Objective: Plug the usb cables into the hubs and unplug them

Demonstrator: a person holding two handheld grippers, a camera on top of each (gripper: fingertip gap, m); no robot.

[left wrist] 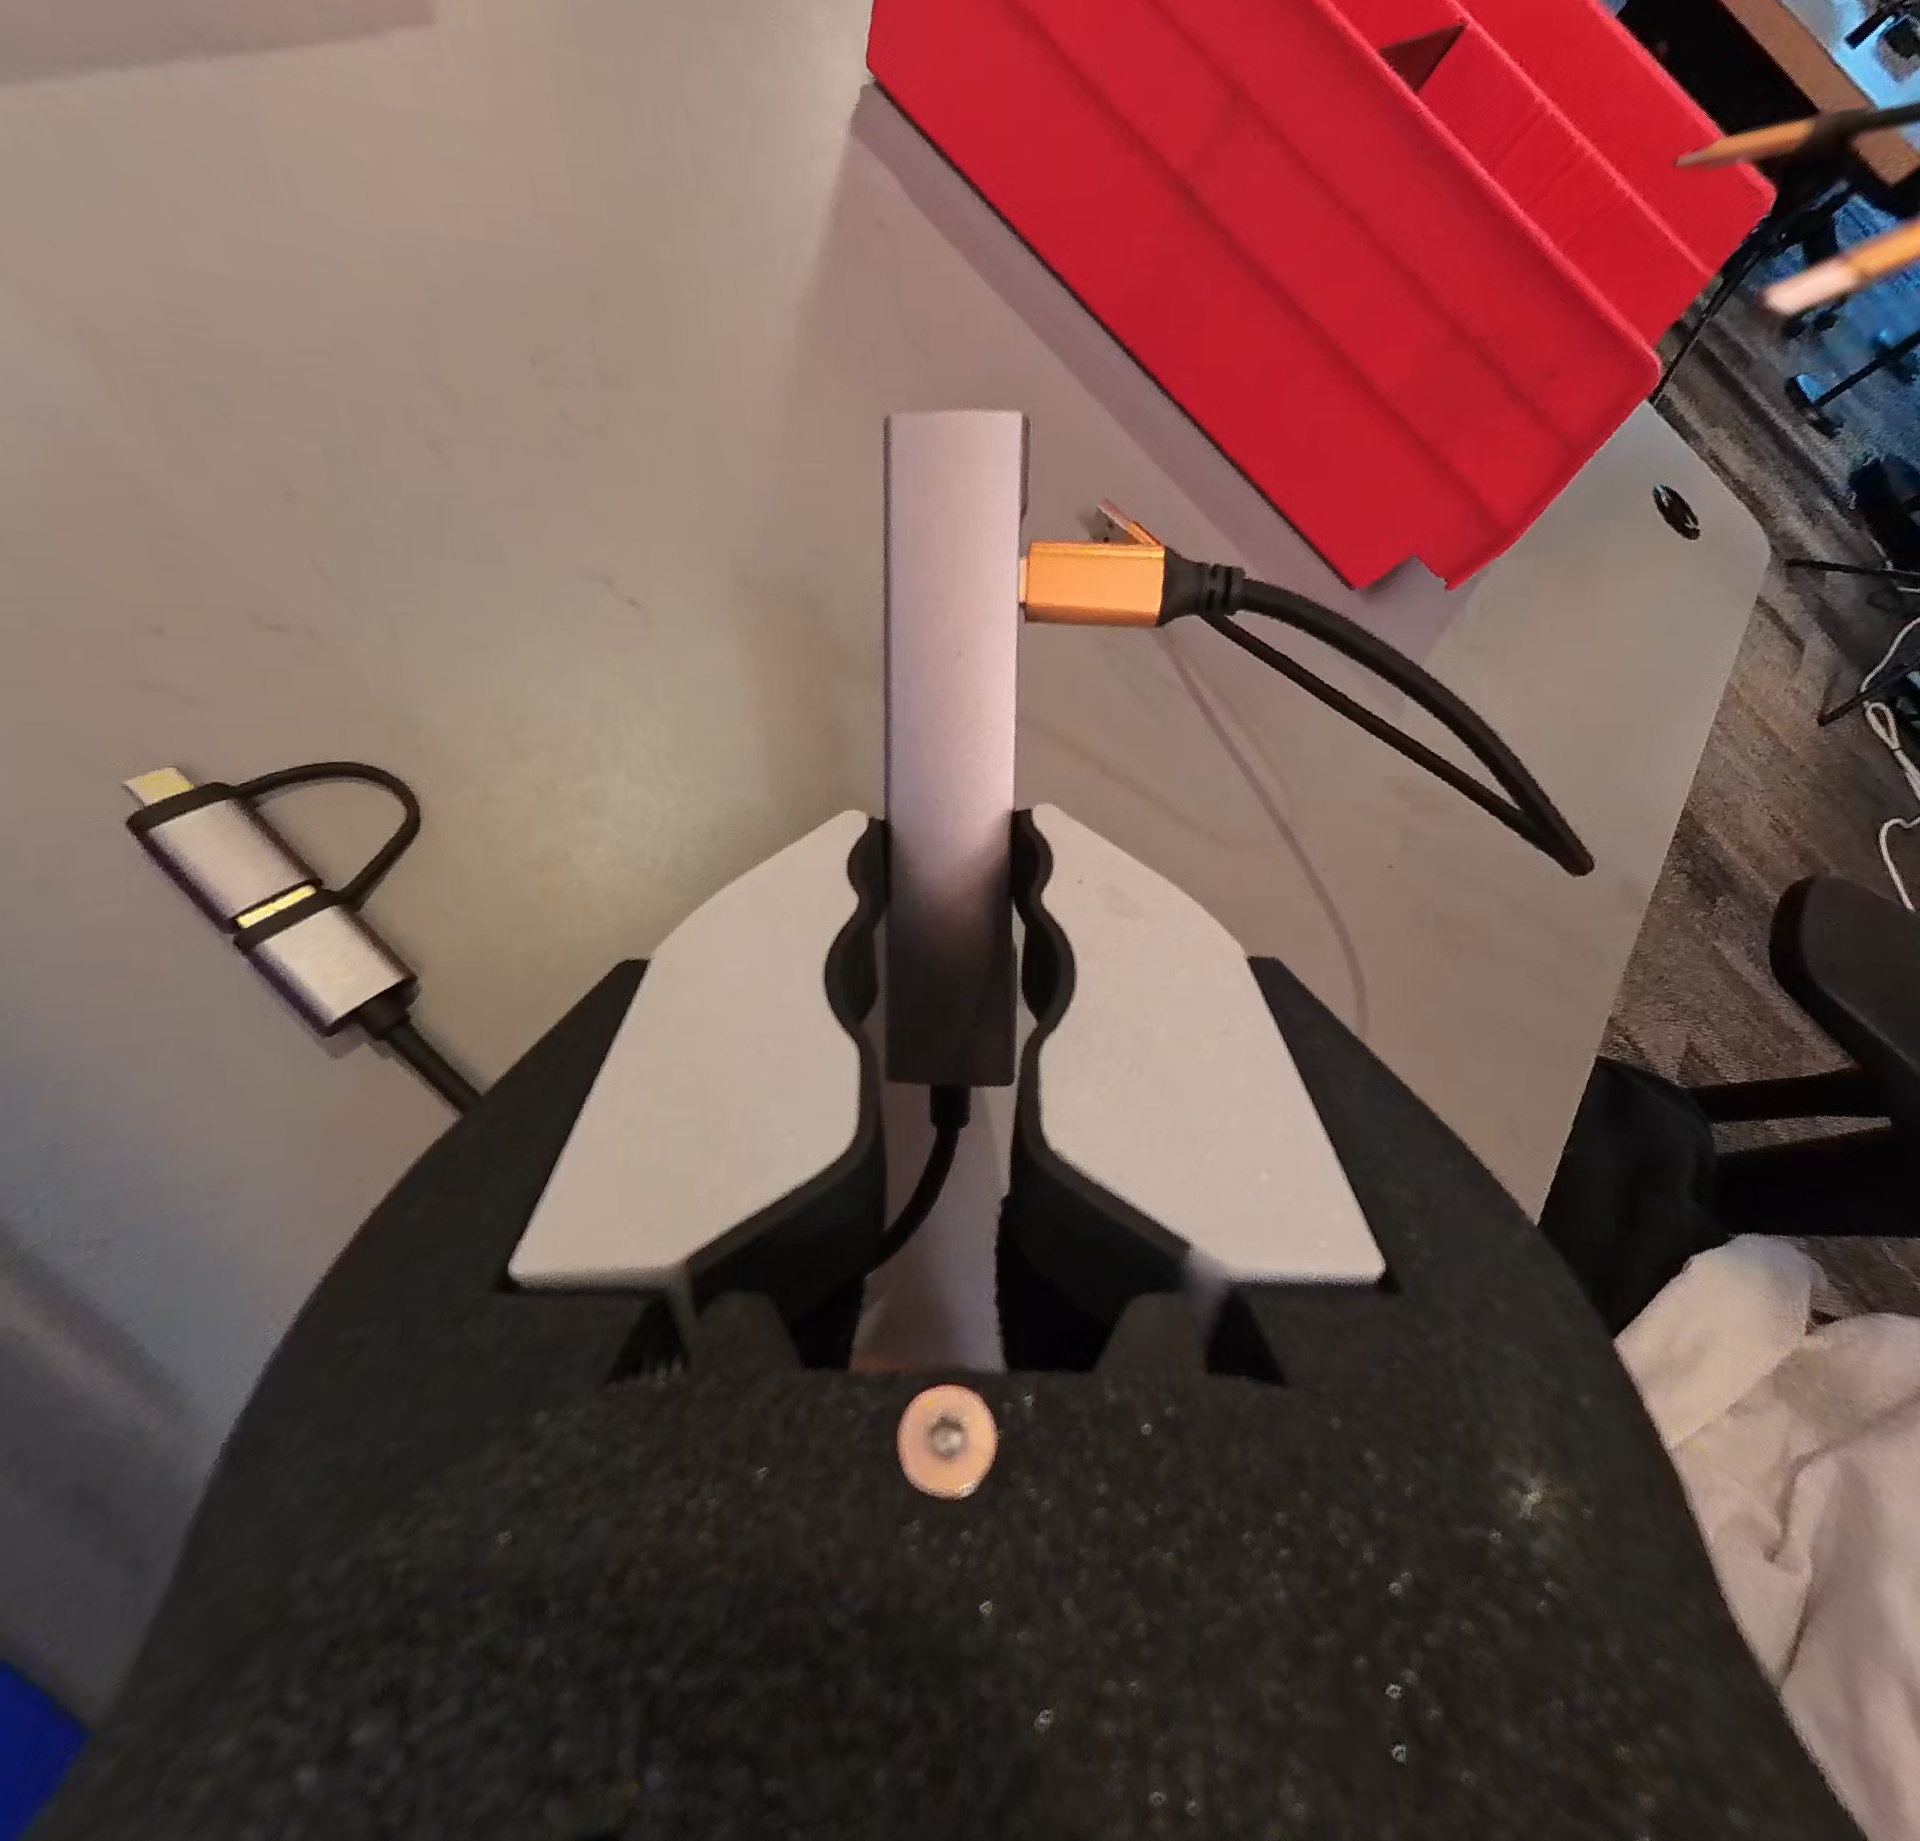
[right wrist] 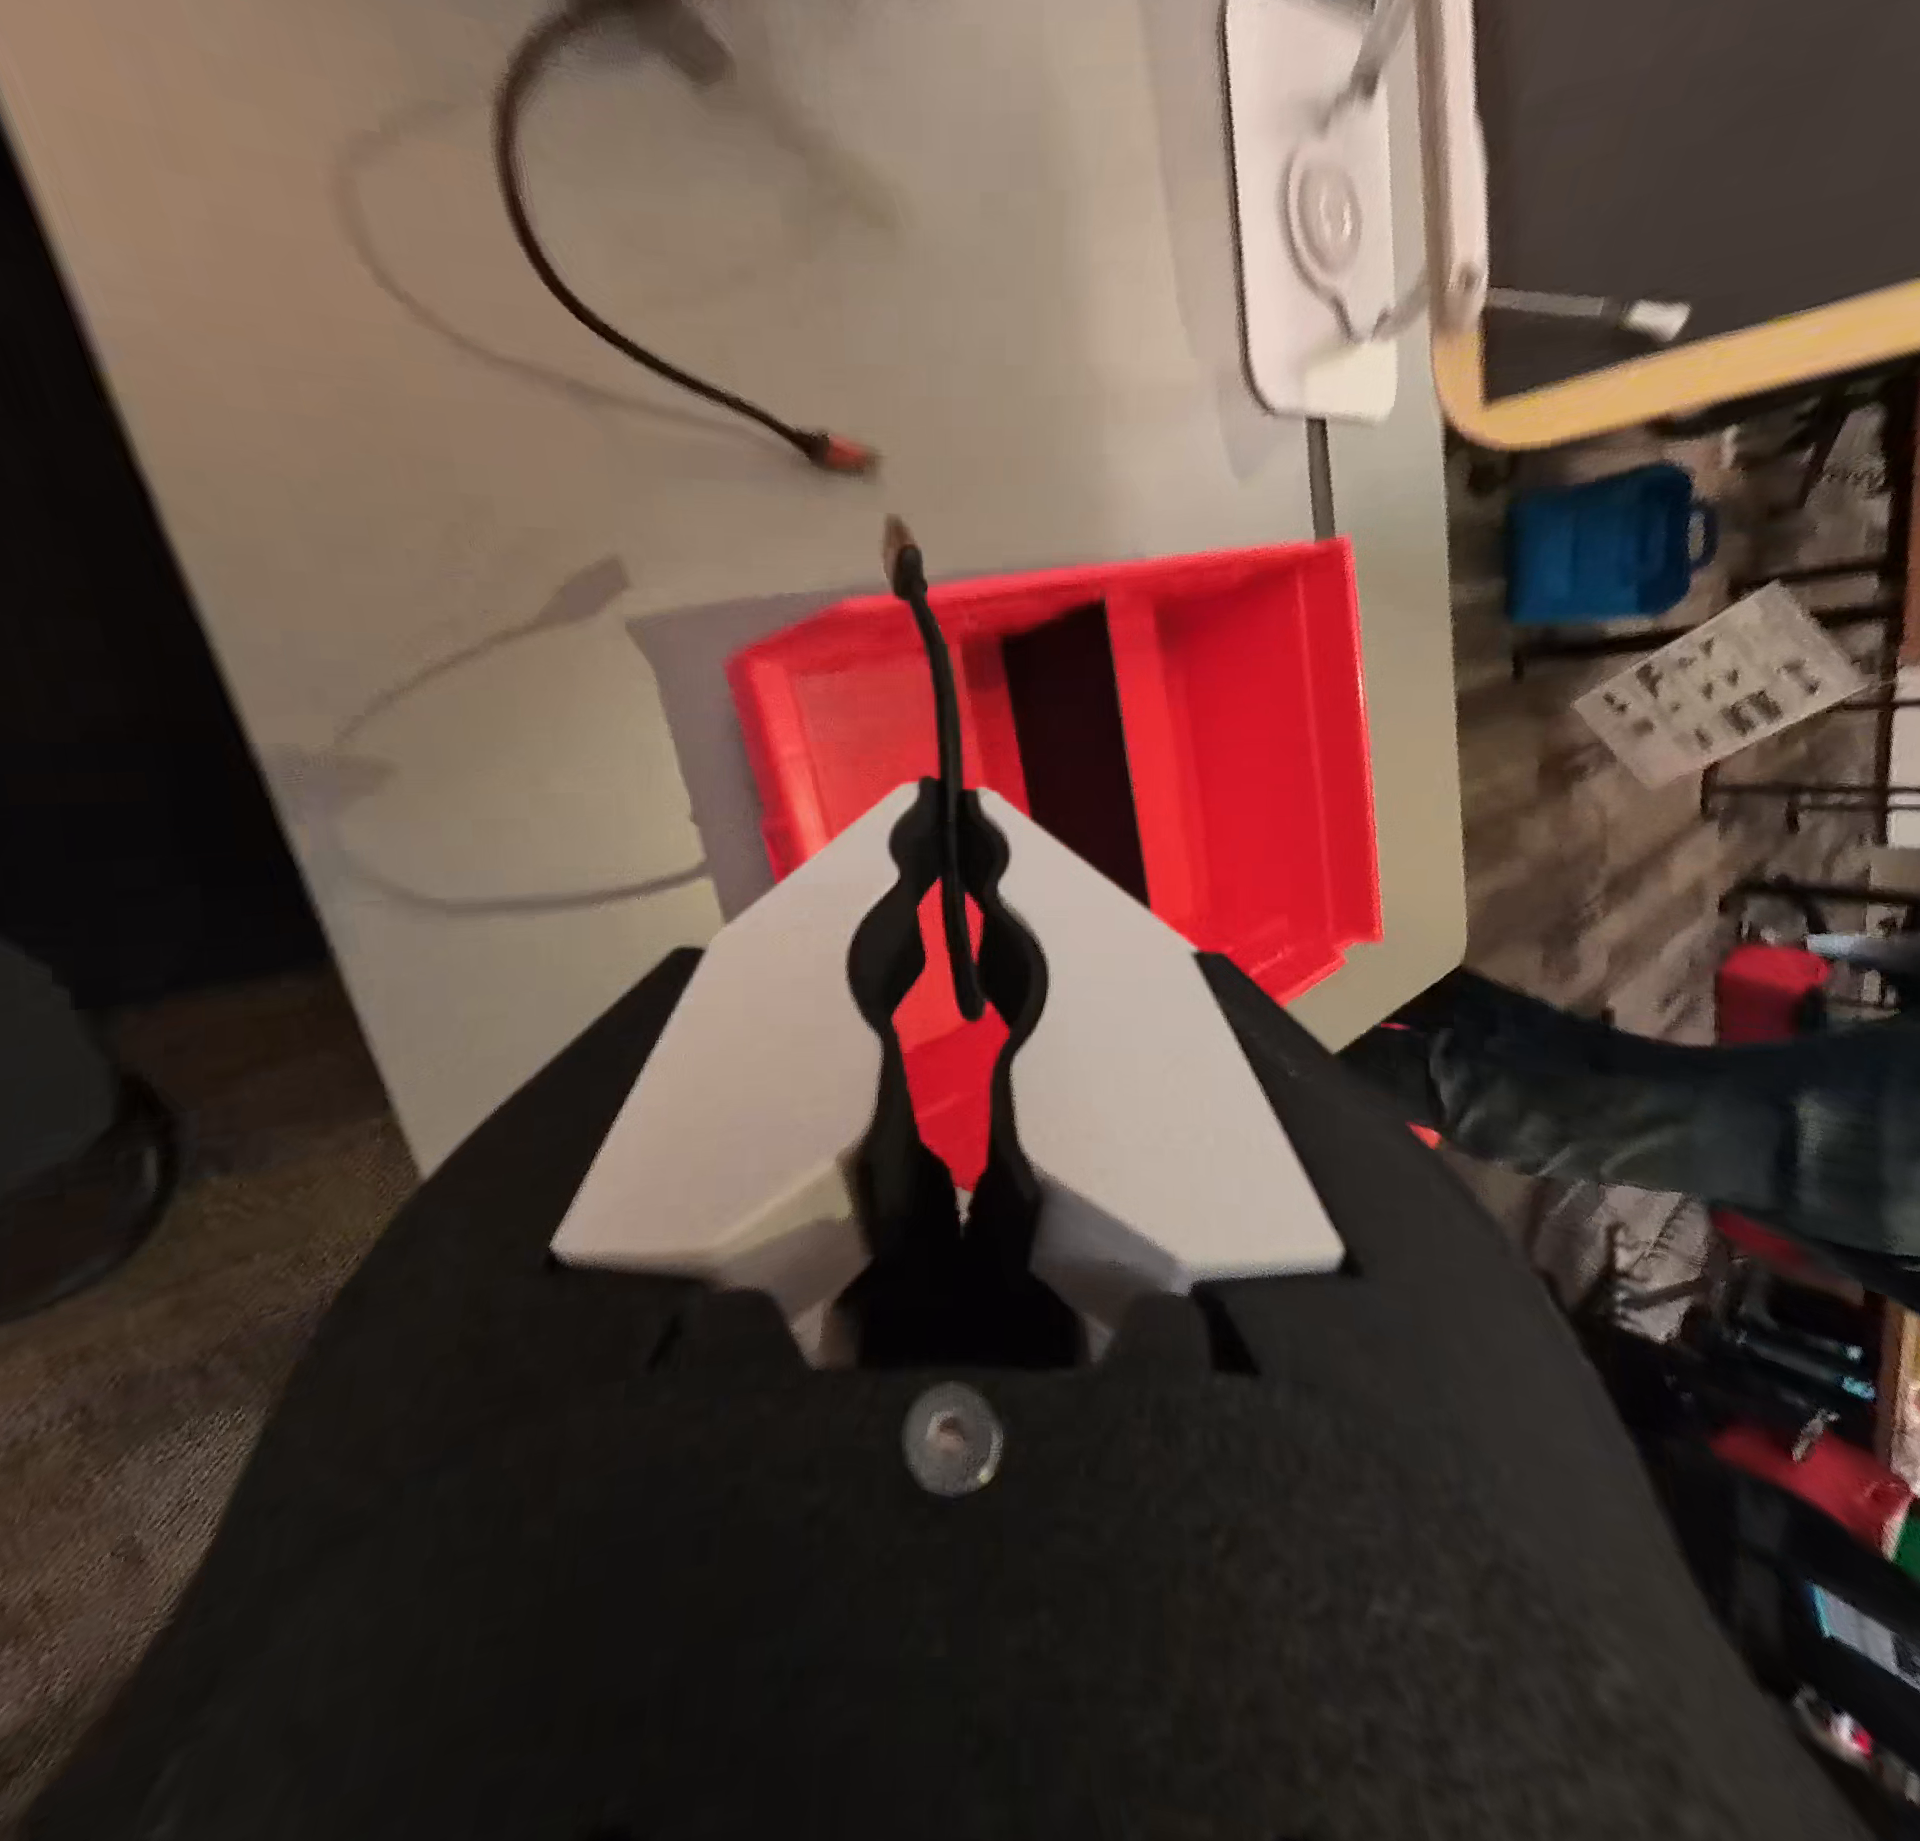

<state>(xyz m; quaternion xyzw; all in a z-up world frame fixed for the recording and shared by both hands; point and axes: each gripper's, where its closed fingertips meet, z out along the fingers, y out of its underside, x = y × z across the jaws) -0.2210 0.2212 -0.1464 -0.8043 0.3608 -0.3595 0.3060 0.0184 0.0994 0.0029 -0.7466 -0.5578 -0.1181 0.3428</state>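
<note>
My left gripper (left wrist: 951, 825) is shut on a silver USB hub (left wrist: 951, 648) that sticks out forward between the fingers. An orange USB plug (left wrist: 1091, 586) sits in the hub's right side. Its black cable (left wrist: 1434, 721) loops right and back to a second, free plug (left wrist: 1124, 526) just behind. The hub's own silver plug with adapter (left wrist: 270, 898) lies on the table at left. My right gripper (right wrist: 948, 799) is shut on a thin black cable (right wrist: 940, 690) above the red bin (right wrist: 1226, 731). The cable's plug end (right wrist: 899, 544) points away from me. The right view is blurred.
The red bin (left wrist: 1247, 233) stands on the grey table (left wrist: 416, 441) behind the hub. Another black cable with an orange plug (right wrist: 831, 456) and a white cable (right wrist: 416, 856) lie on the table. A white stand base (right wrist: 1309, 212) sits at the back. A chair (left wrist: 1849, 981) stands past the table's edge. About 30 centimeters separates my left fingertips from my right.
</note>
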